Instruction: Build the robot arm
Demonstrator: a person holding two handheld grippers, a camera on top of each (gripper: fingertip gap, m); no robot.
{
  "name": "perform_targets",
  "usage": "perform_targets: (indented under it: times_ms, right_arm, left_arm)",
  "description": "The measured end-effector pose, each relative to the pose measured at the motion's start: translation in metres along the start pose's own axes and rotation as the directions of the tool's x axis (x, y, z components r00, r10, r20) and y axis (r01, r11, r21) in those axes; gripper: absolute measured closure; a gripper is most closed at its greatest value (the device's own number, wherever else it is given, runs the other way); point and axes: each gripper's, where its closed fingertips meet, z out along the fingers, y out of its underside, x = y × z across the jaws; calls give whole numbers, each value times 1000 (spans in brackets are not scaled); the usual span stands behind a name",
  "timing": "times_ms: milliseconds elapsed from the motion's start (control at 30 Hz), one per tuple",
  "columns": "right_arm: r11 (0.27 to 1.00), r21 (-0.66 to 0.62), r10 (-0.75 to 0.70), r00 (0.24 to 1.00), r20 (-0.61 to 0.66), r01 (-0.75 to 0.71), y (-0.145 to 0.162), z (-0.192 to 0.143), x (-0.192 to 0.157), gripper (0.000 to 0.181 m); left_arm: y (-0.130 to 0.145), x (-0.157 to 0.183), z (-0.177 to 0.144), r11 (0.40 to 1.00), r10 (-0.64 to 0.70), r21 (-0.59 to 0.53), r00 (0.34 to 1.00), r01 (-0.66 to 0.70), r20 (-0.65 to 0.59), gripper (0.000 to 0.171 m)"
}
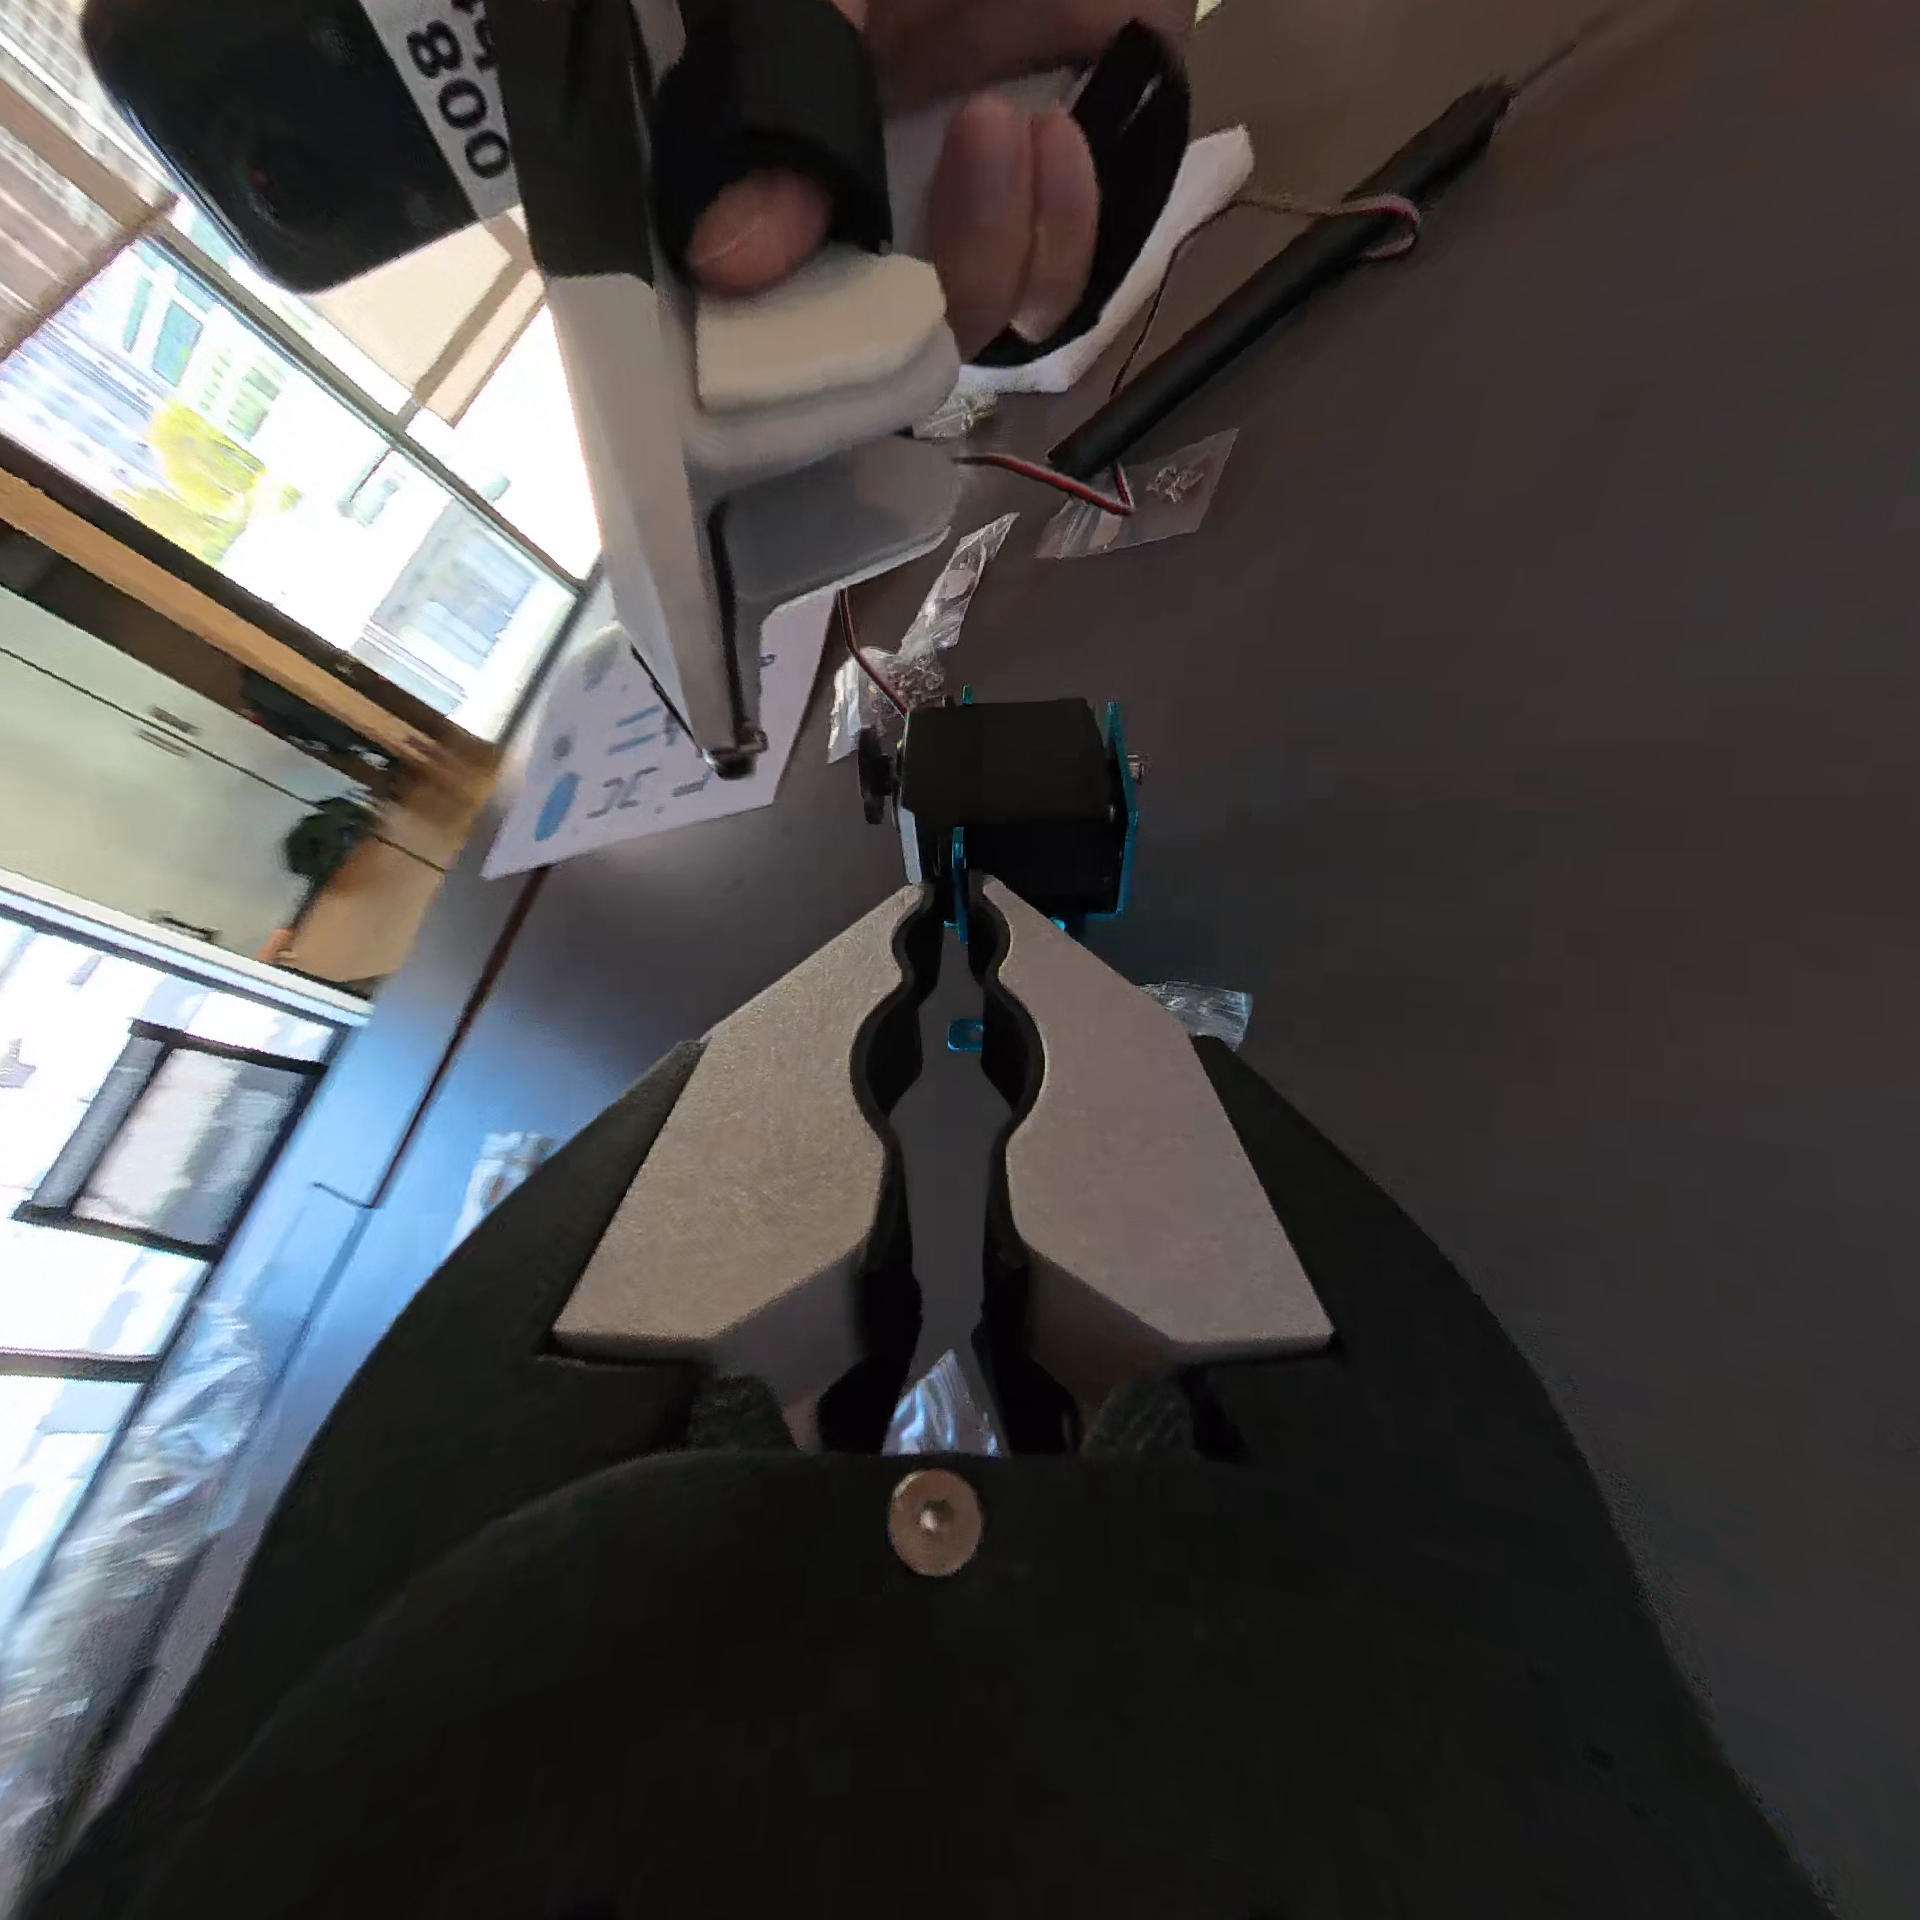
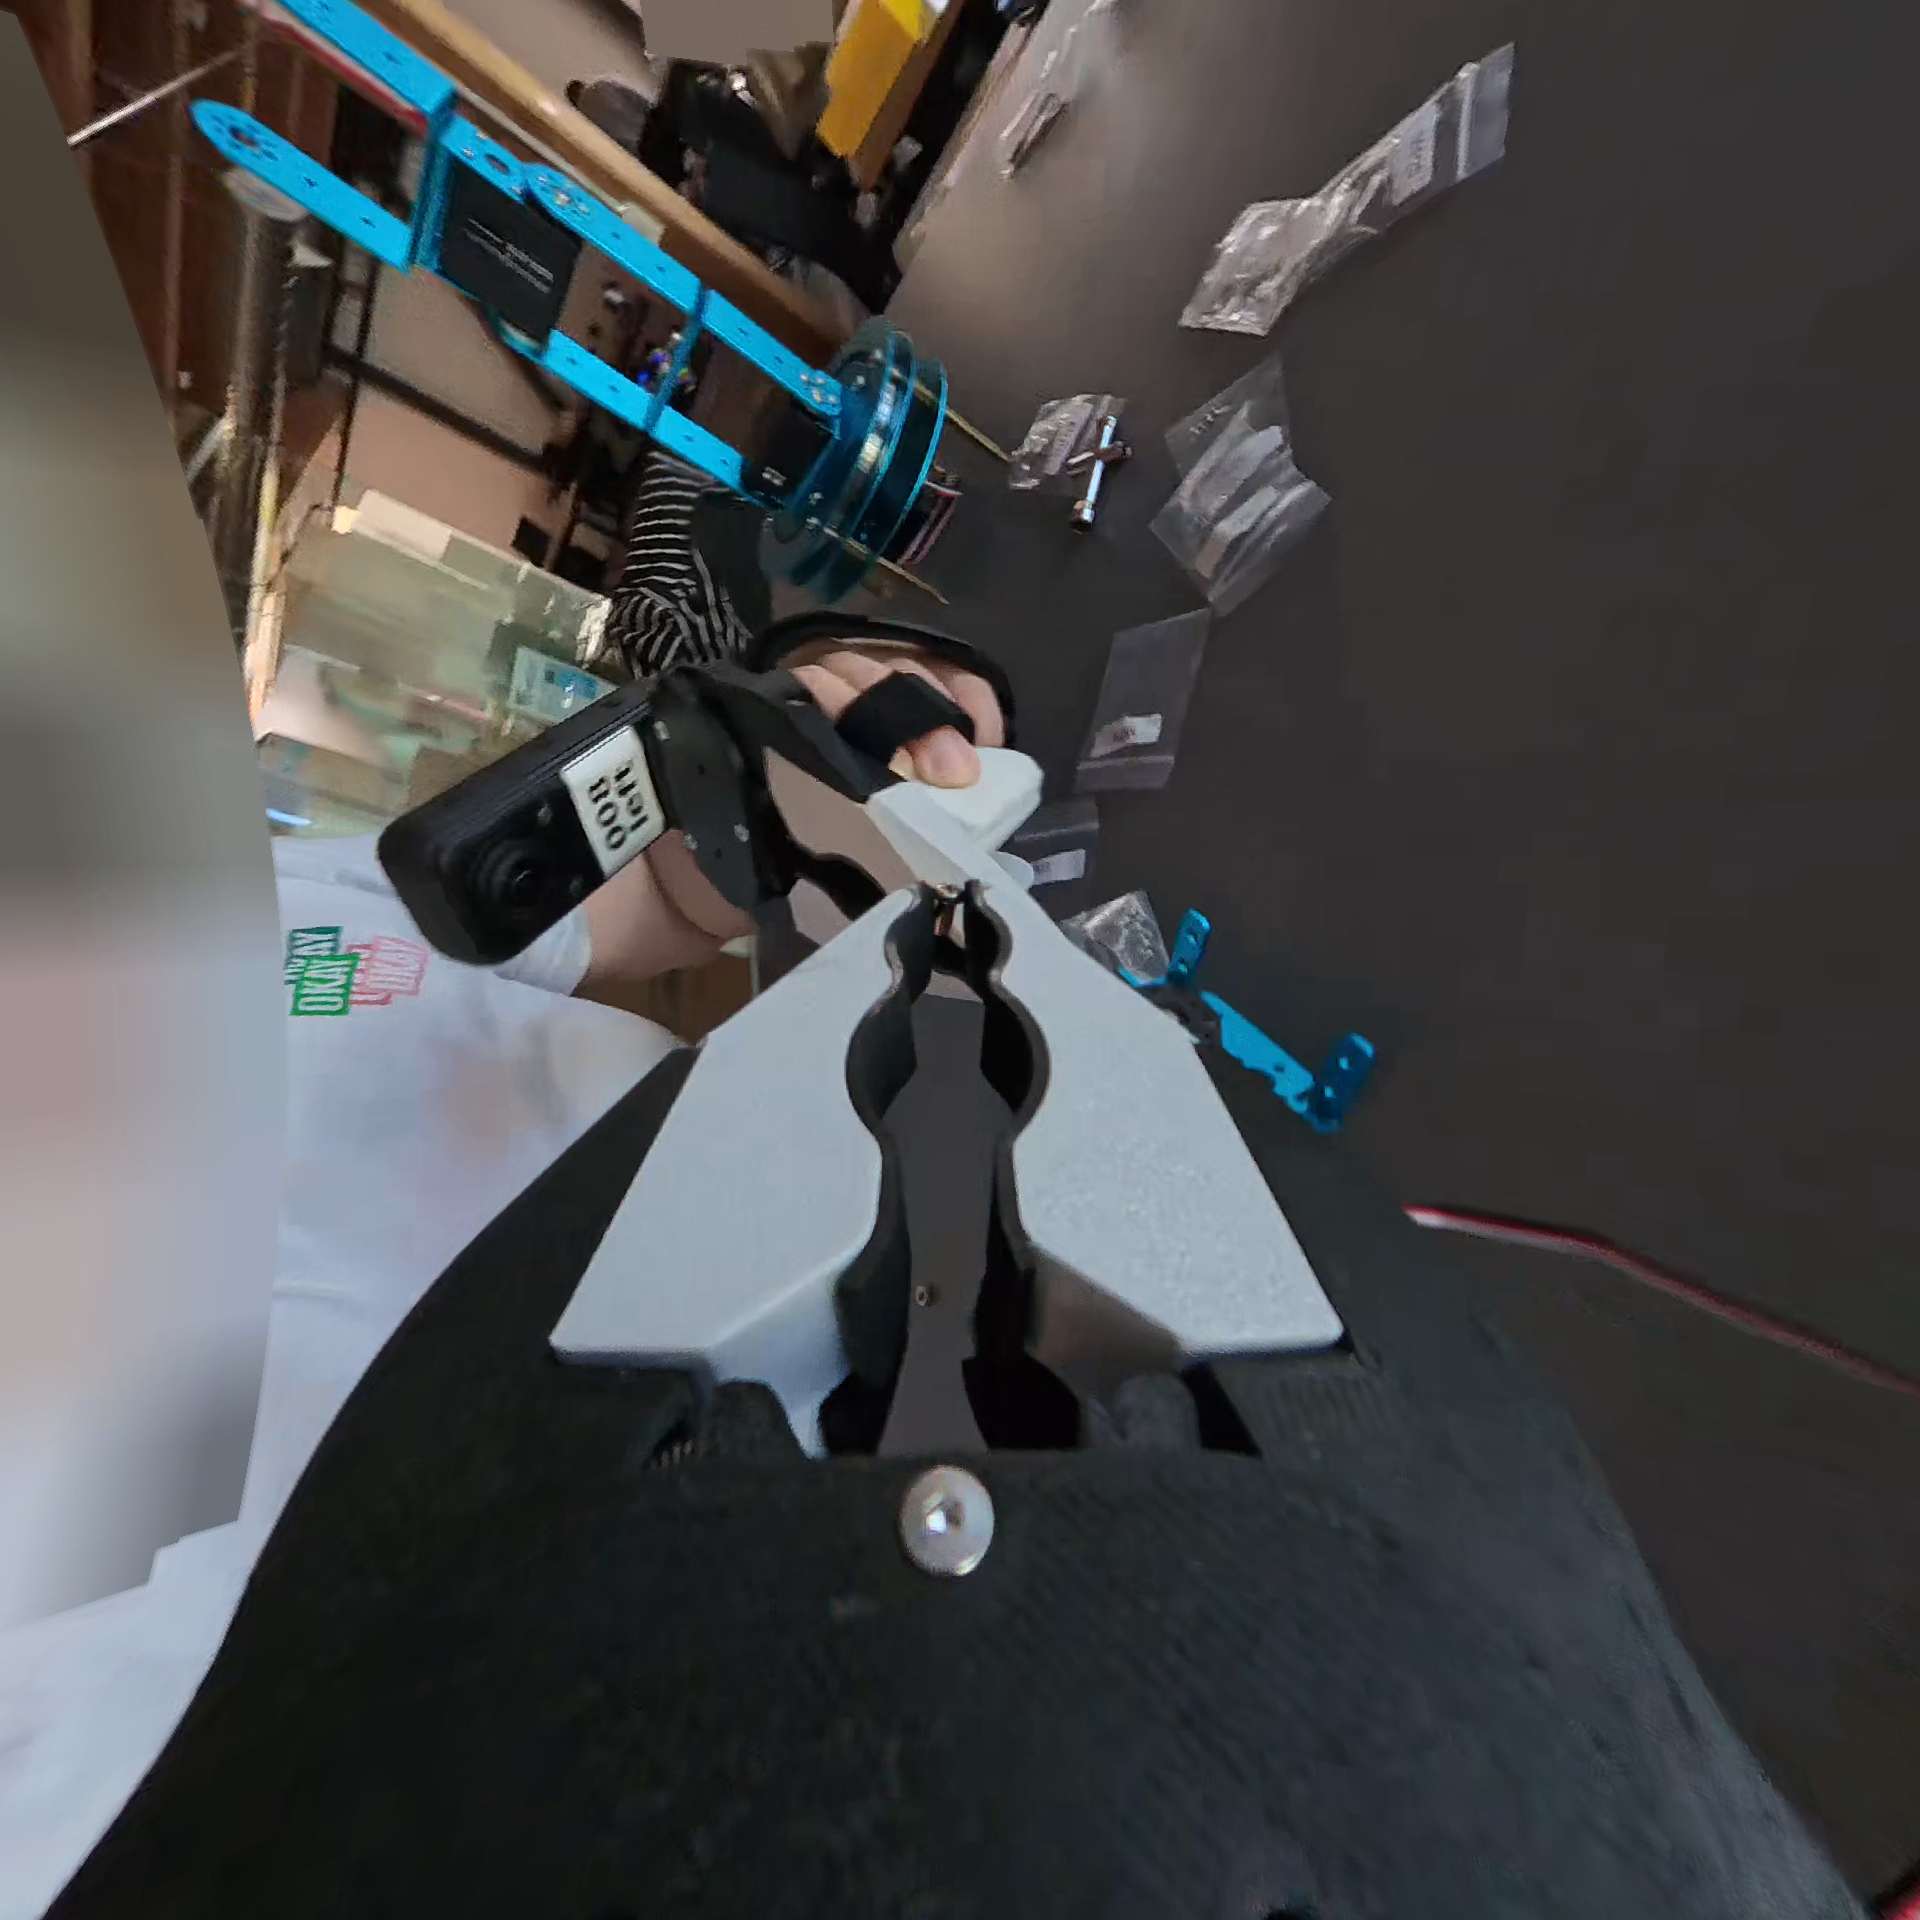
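My left gripper [image 1: 957,900] is shut on the thin blue metal bracket [image 1: 954,914] fixed to a black servo motor [image 1: 1003,795], and holds it over the dark table [image 1: 1455,935]. My right gripper [image 2: 943,902] is shut on a small metal screw [image 2: 943,916] at its fingertips. In the left wrist view the right gripper [image 1: 732,756] reaches in from the top, its tip a short way left of the servo and apart from it. A person's hand [image 2: 935,753] works the left gripper just behind my right fingertips.
Small plastic bags of screws [image 1: 951,603] and a black tube with red and white wires [image 1: 1247,312] lie behind the servo. A printed sheet [image 1: 634,790] lies at the table's edge. A blue arm assembly on a round base [image 2: 862,468], a small wrench [image 2: 1096,468], several bags [image 2: 1236,499] and a loose blue bracket [image 2: 1257,1060] are on the table. About 5 cm separates my left fingertips from my right.
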Motion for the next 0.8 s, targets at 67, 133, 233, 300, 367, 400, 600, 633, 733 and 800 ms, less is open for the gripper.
perform_targets:
  times_ms: [67, 133, 233, 300, 367, 400, 600, 633, 733, 800]
  right_arm:
    - [1000, 21, -4, 998, -67, 6, 11, -2, 4, 176]
    - [998, 67, 2, 994, -109, 5, 18, -3, 4, 176]
    - [989, 143, -6, 983, -186, 33, 29, -1, 5, 176]
    - [982, 175, -29, 964, -264, 77, 38, 0, 9, 176]
    - [967, 234, -20, 949, -313, 98, 43, -2, 11, 176]
    - [962, 254, -9, 946, -324, 96, 46, -1, 12, 176]
    - [948, 284, -26, 925, -379, 142, 54, -1, 12, 176]
    - [948, 264, -53, 907, -417, 177, 54, -2, 13, 176]
    - [941, 215, -126, 860, -495, 262, 55, -5, 13, 176]
    - [935, 187, -163, 832, -530, 302, 56, -5, 13, 176]
  left_arm:
    - [-3, 4, 0, 992, 123, -34, 991, -121, 46, 168]
    - [-6, 11, 0, 972, 228, -70, 971, -223, 69, 168]
    - [-8, 18, 2, 940, 331, -116, 939, -320, 90, 168]
    - [-9, 20, 4, 923, 374, -139, 922, -359, 99, 168]
    - [-9, 22, 5, 912, 398, -154, 911, -381, 103, 168]
    - [-10, 23, 6, 909, 404, -159, 909, -386, 105, 168]
    - [-12, 26, 10, 901, 417, -171, 903, -398, 99, 168]
    - [-12, 26, 11, 902, 416, -174, 904, -396, 99, 168]
    - [-12, 24, 11, 905, 408, -177, 907, -388, 100, 168]
    - [-11, 24, 11, 905, 406, -178, 909, -385, 98, 168]
